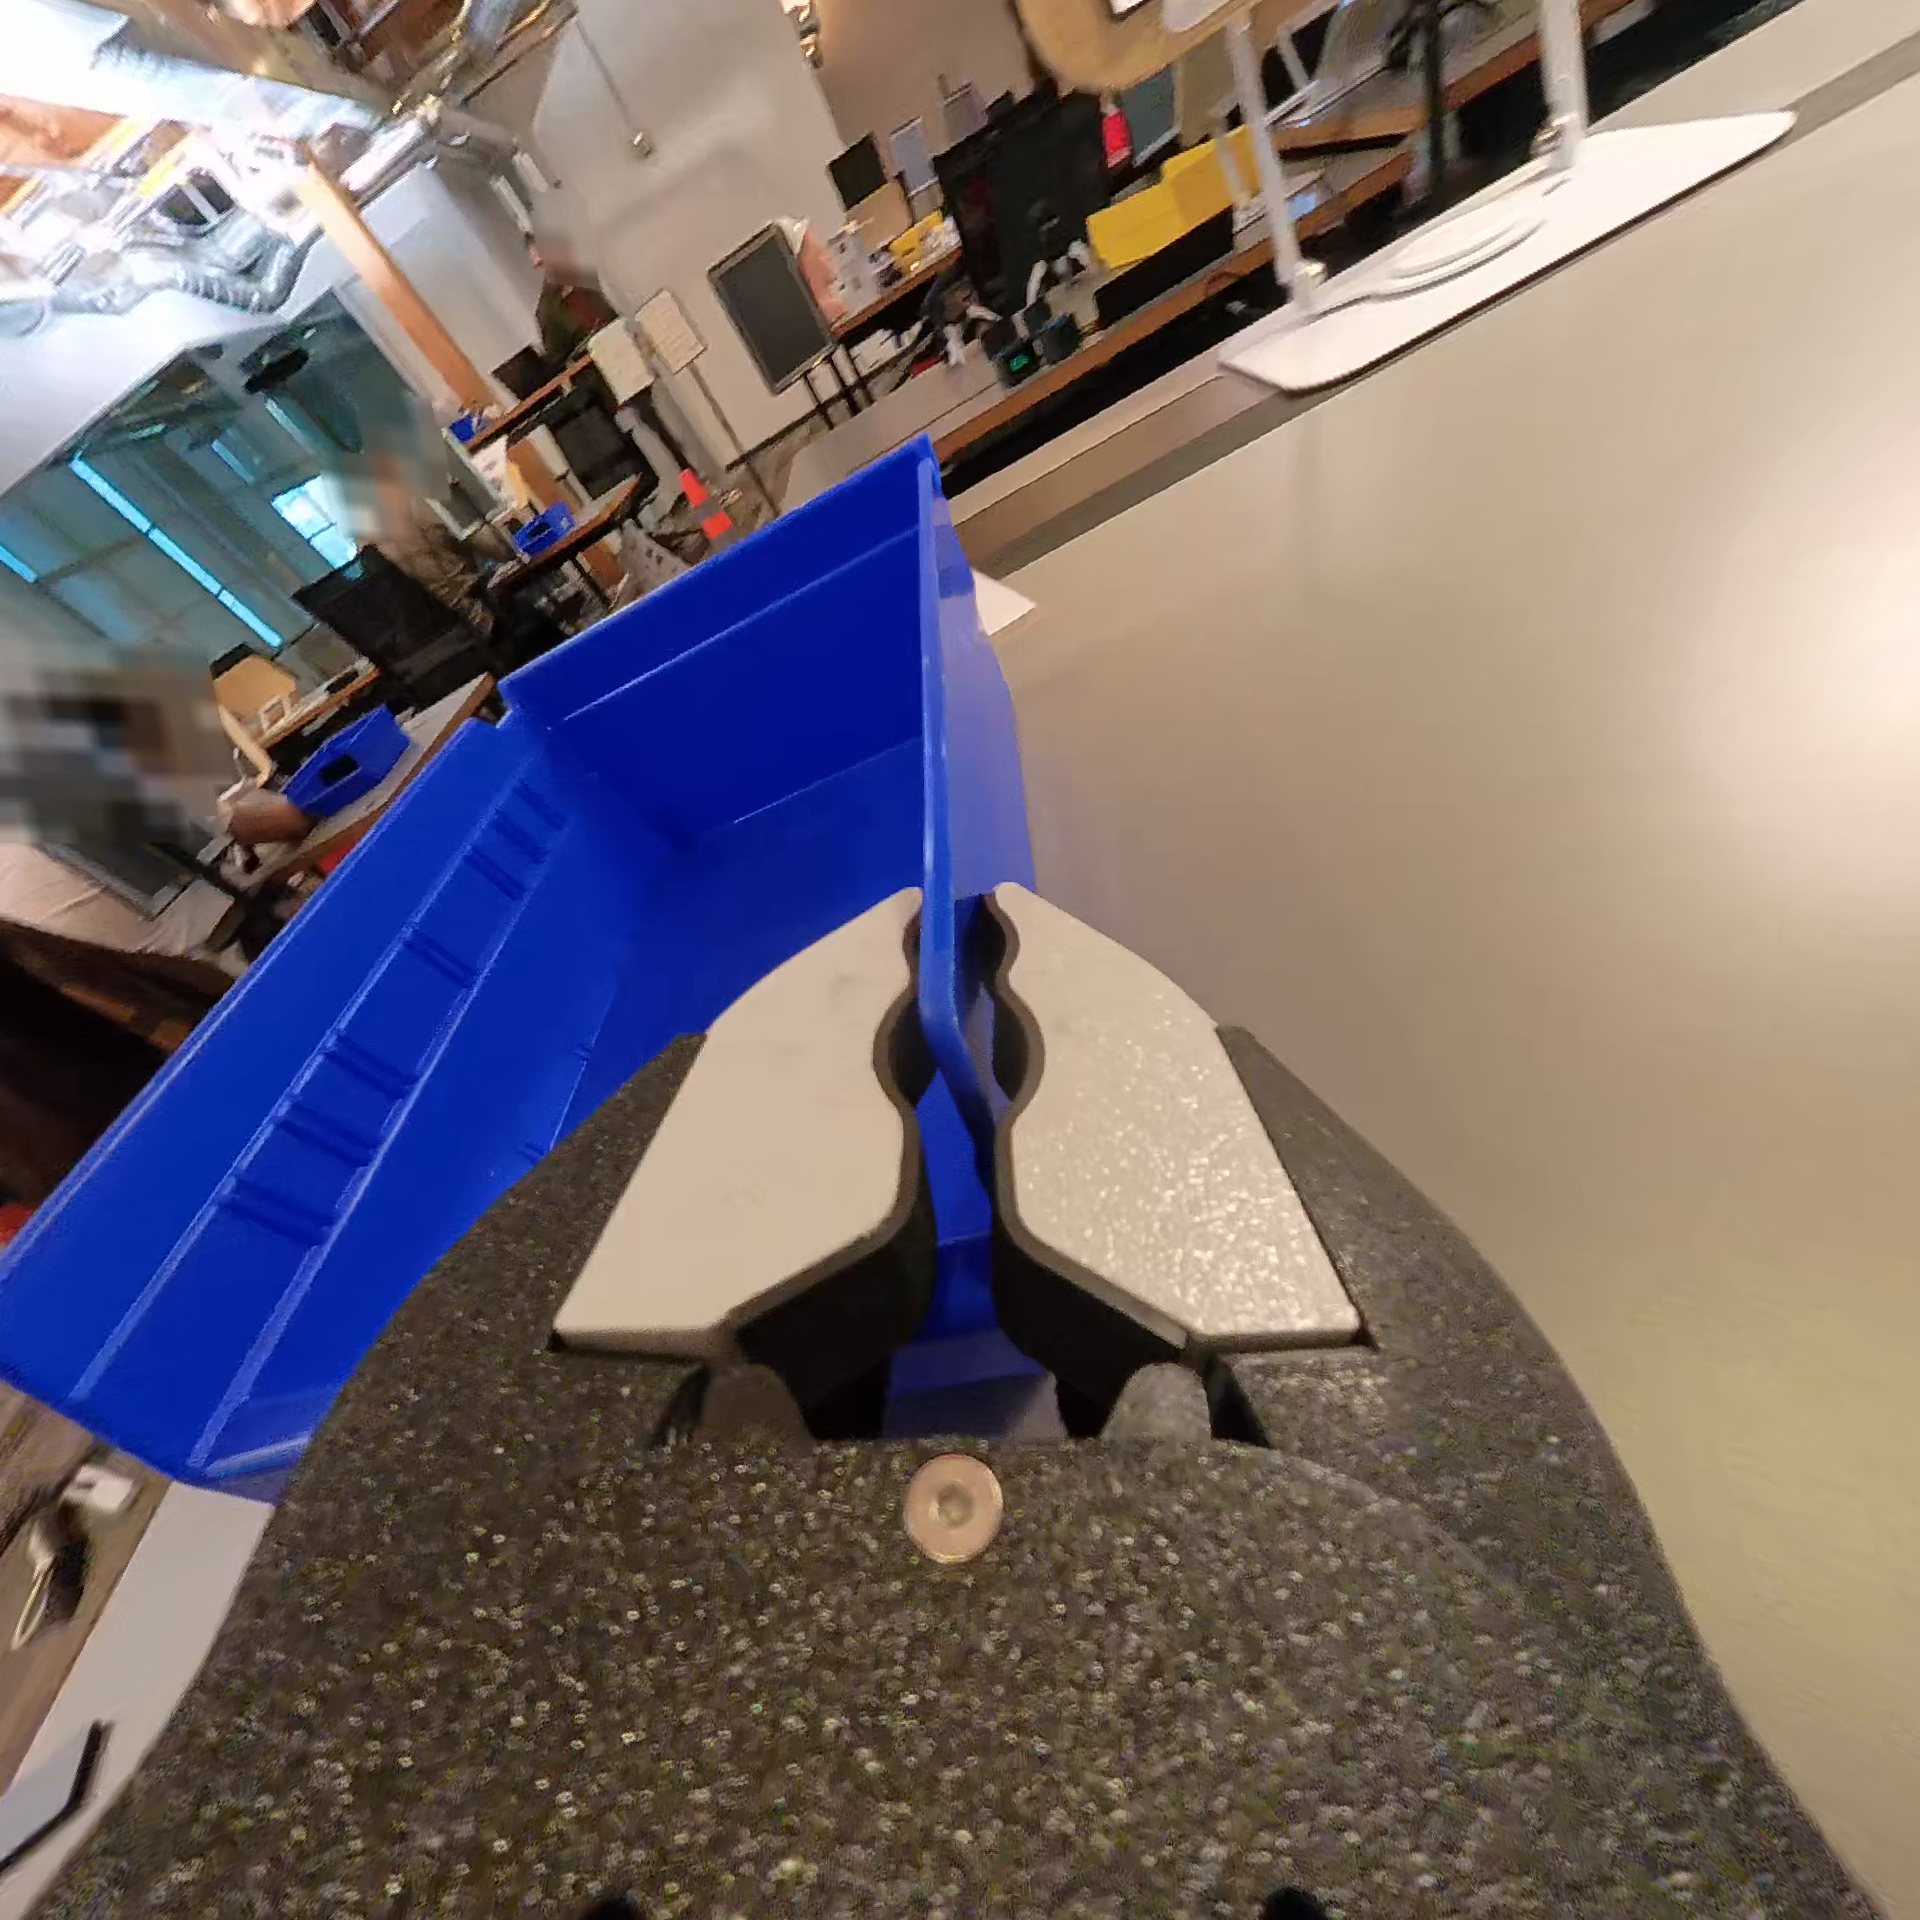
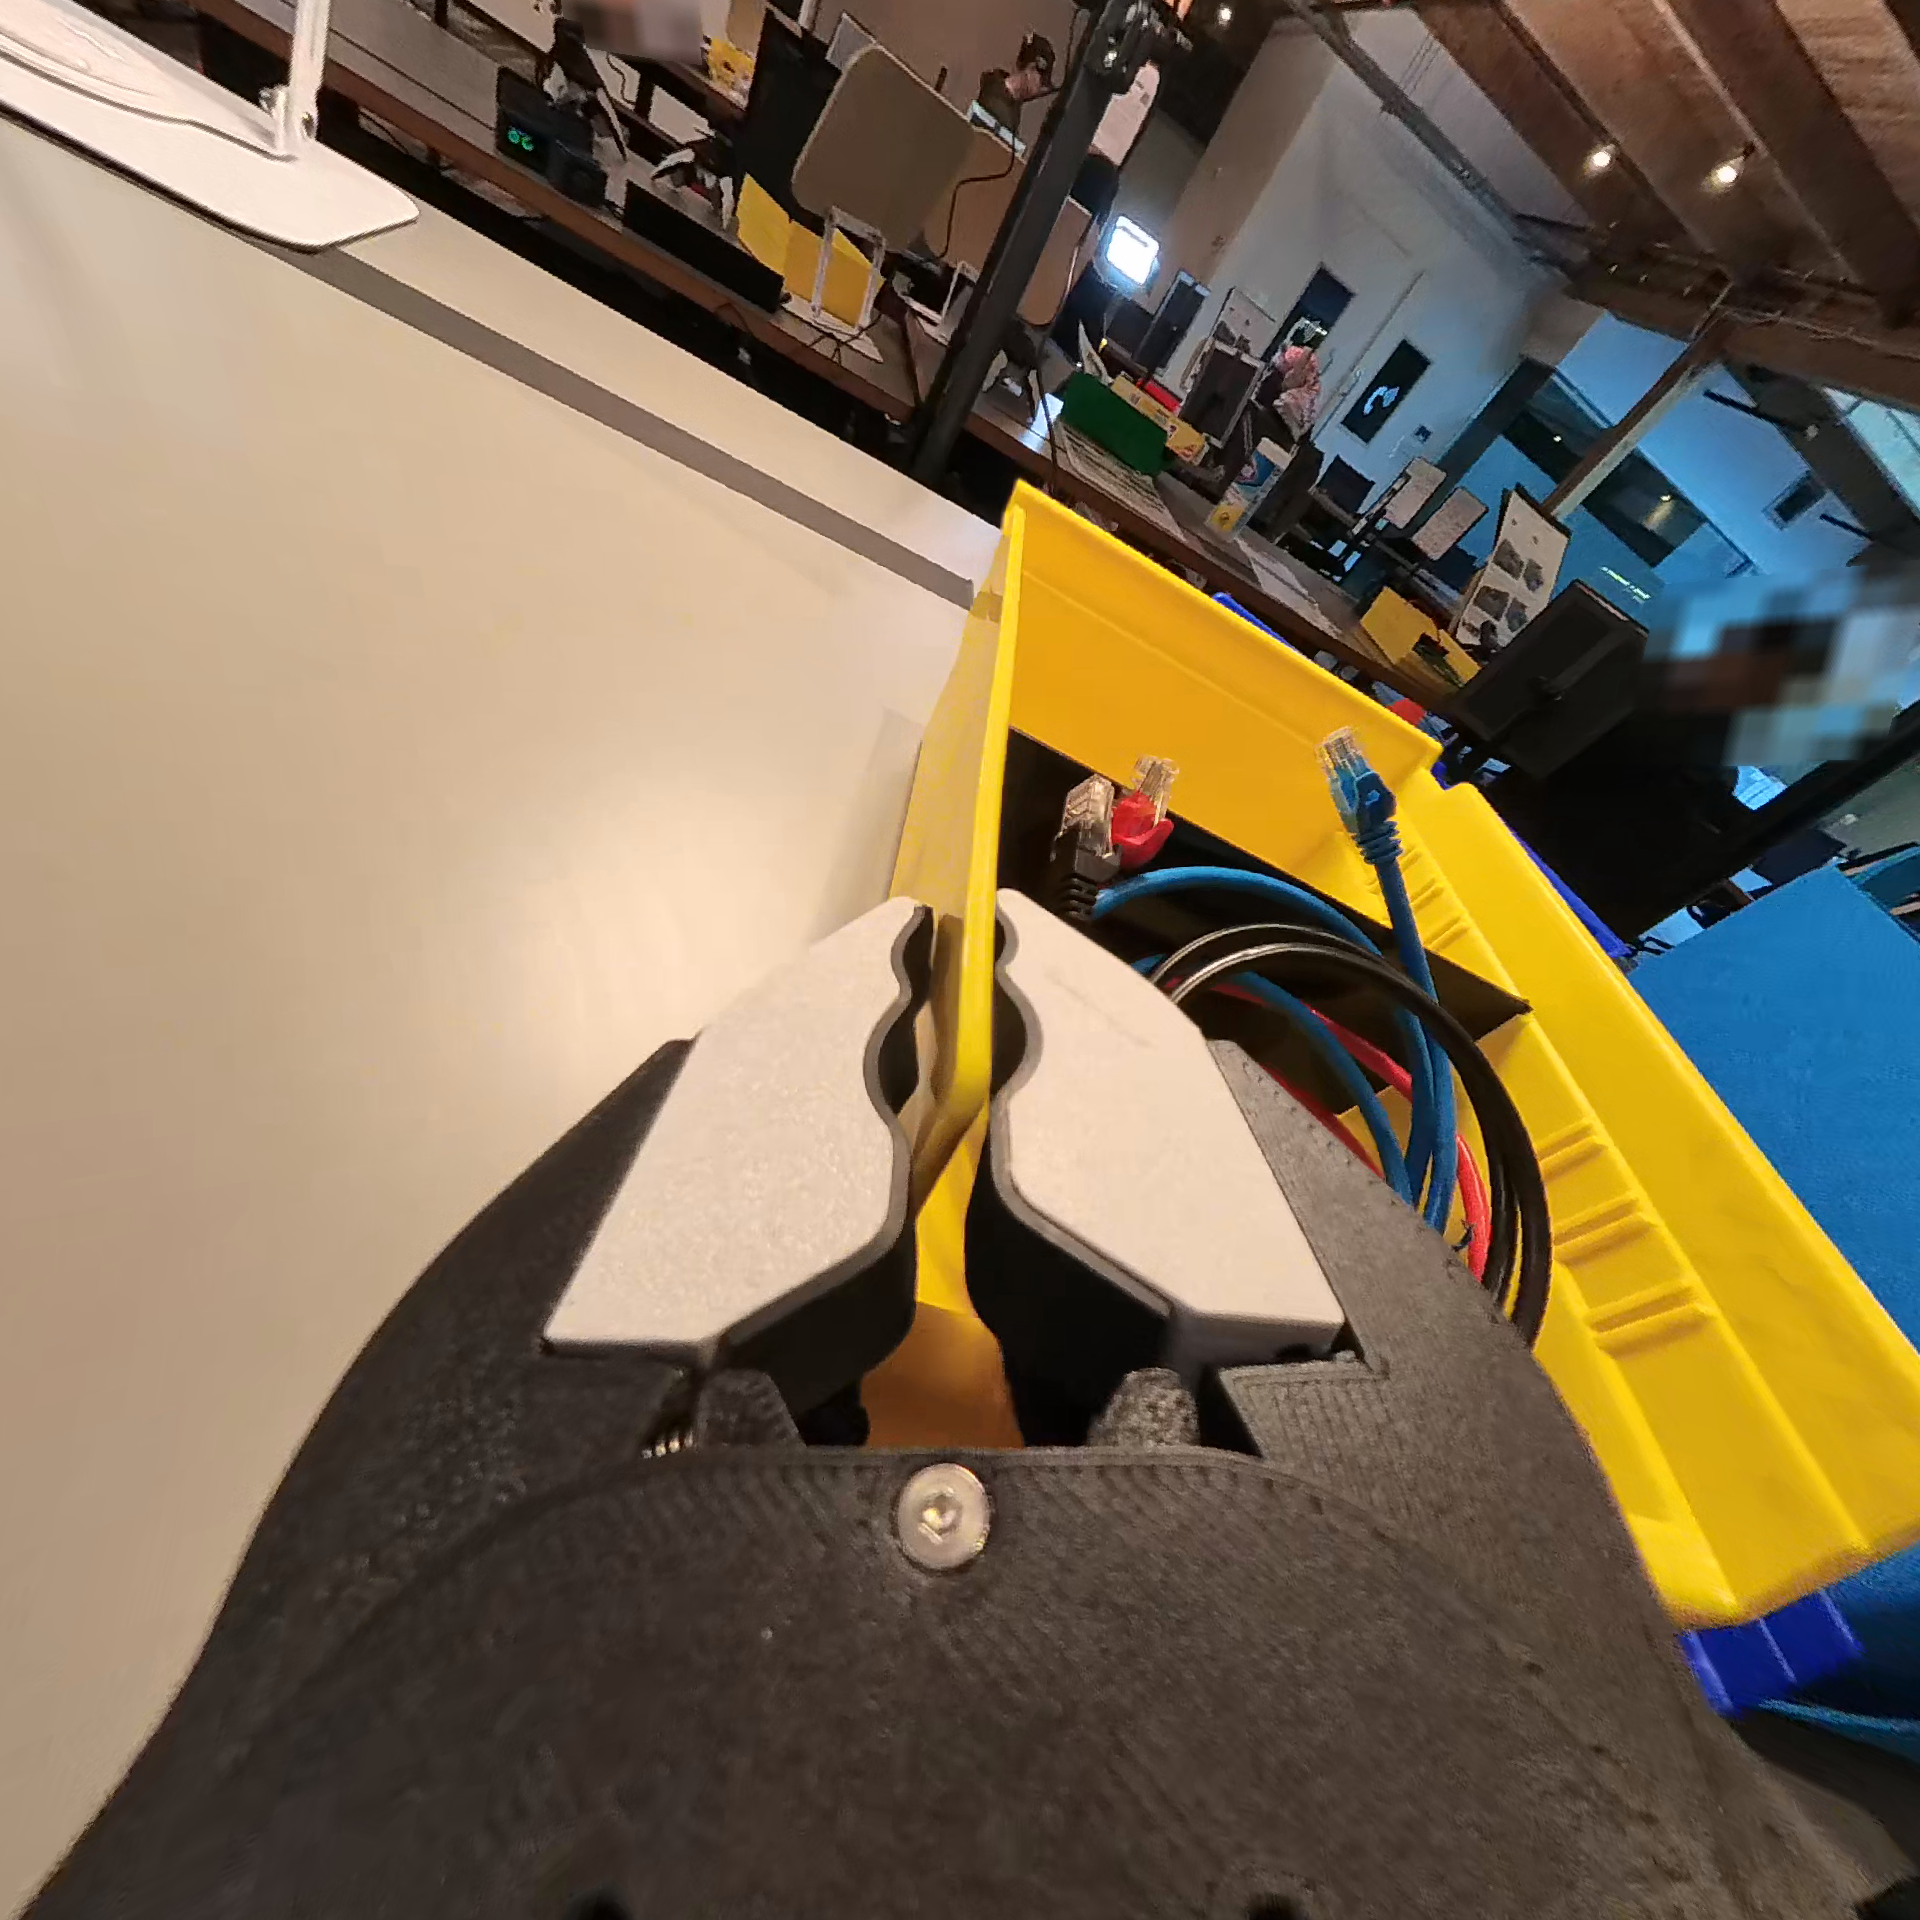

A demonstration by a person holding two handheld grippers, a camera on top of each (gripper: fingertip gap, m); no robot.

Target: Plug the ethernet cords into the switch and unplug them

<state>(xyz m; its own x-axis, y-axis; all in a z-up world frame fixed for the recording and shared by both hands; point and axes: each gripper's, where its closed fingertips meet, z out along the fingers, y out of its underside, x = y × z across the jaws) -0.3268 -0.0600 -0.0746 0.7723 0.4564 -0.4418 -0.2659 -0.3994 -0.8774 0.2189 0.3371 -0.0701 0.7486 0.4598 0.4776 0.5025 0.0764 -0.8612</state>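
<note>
In the left wrist view my left gripper [image 1: 954,914] is shut on the right side wall of an empty blue bin [image 1: 665,831], both pads pressed on its rim. In the right wrist view my right gripper [image 2: 961,925] is shut on the left side wall of a yellow bin [image 2: 1247,675]. The yellow bin holds coiled blue [image 2: 1392,894], red [image 2: 1143,810] and black [image 2: 1086,831] ethernet cords with their plugs sticking up, and a black box [image 2: 1351,966], likely the switch, under them.
A pale table top [image 1: 1455,831] lies right of the blue bin and left of the yellow bin [image 2: 416,727]. White stand bases [image 1: 1507,249] sit at its far edge. Another blue bin [image 2: 1787,1039] is right of the yellow one. Desks and monitors fill the room behind. The left gripper's tips are roughly 65 centimeters from the right gripper's.
</note>
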